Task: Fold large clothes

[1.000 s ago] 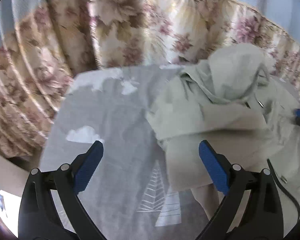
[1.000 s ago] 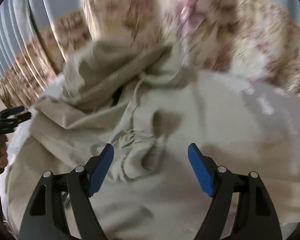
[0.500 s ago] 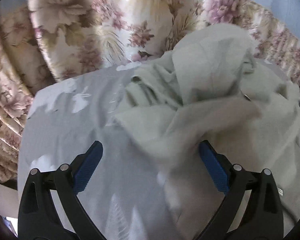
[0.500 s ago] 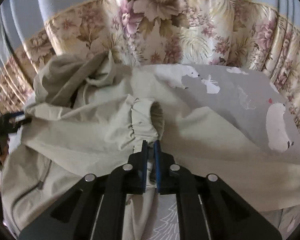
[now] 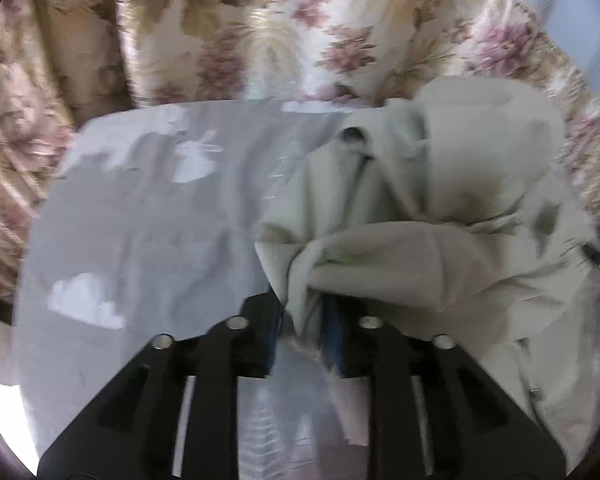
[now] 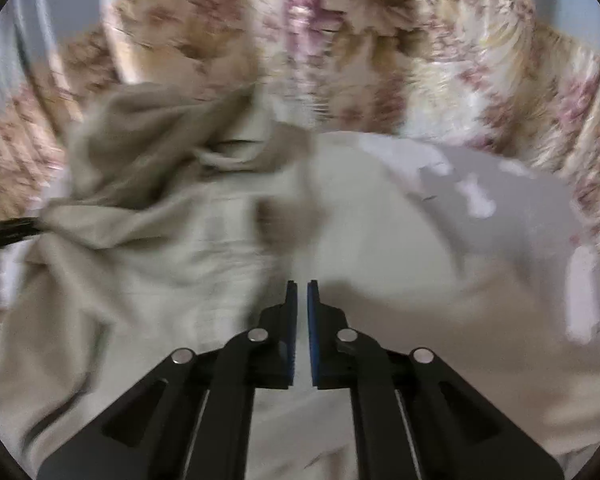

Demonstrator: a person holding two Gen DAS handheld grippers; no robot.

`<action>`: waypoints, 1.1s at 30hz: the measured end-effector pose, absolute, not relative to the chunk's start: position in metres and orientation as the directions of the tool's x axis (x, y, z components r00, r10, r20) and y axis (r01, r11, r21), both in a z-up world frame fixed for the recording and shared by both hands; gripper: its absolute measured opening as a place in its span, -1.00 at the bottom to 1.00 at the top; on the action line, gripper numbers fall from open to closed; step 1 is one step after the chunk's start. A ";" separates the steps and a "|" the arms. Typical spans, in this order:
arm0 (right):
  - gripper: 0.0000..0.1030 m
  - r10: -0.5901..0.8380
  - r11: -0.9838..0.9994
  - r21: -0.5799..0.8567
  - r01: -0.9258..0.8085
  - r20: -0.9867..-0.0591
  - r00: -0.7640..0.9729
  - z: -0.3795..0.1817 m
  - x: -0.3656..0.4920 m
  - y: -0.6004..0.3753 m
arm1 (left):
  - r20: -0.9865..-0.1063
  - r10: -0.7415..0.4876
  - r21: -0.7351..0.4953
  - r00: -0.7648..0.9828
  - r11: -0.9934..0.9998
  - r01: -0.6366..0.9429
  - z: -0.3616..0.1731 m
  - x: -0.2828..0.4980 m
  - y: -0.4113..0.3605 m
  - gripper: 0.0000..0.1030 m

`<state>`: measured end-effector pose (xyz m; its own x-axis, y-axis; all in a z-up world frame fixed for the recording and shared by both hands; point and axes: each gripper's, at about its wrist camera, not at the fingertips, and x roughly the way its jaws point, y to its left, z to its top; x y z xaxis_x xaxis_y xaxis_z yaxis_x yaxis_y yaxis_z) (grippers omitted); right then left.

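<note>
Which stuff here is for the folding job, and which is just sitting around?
For the job:
- beige jacket
- left gripper, shut on a fold of it
- right gripper, nearly shut, over the jacket

Just there:
- grey sheet with white animal prints
- floral curtain

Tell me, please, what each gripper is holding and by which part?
The left gripper is shut on a bunched fold at the jacket's near edge. The right gripper is shut, but whether it pinches any fabric cannot be told.
</note>
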<state>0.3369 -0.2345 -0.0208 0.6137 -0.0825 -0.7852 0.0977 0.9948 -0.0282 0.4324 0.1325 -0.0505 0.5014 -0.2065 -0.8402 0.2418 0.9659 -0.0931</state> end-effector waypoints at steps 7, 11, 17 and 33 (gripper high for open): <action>-0.29 -0.027 0.989 0.076 0.128 -0.754 0.657 -0.015 0.287 -0.280 | -0.795 -0.099 0.041 0.598 0.975 0.216 -0.025 0.380 0.144 0.84; -0.09 -0.073 0.981 0.072 0.181 -0.727 0.683 -0.017 0.241 -0.300 | -0.780 -0.141 0.007 0.610 0.972 0.234 -0.020 0.340 0.142 0.85; -0.09 -0.130 0.926 0.164 0.338 -0.705 0.697 -0.026 0.191 -0.361 | -0.766 -0.186 -0.014 0.616 0.962 0.273 -0.018 0.312 0.113 0.87; 0.44 -0.096 0.379 0.719 0.583 -0.596 0.797 -0.037 0.083 -0.518 | -0.757 -0.208 -0.055 0.619 0.965 0.257 0.004 0.310 0.092 0.93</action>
<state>0.0834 -0.5176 -0.0369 0.7971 -0.0959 -0.5962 0.5831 0.3785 0.7188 0.3095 0.0922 0.0043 0.6194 -0.2082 -0.7570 0.2568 0.9649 -0.0553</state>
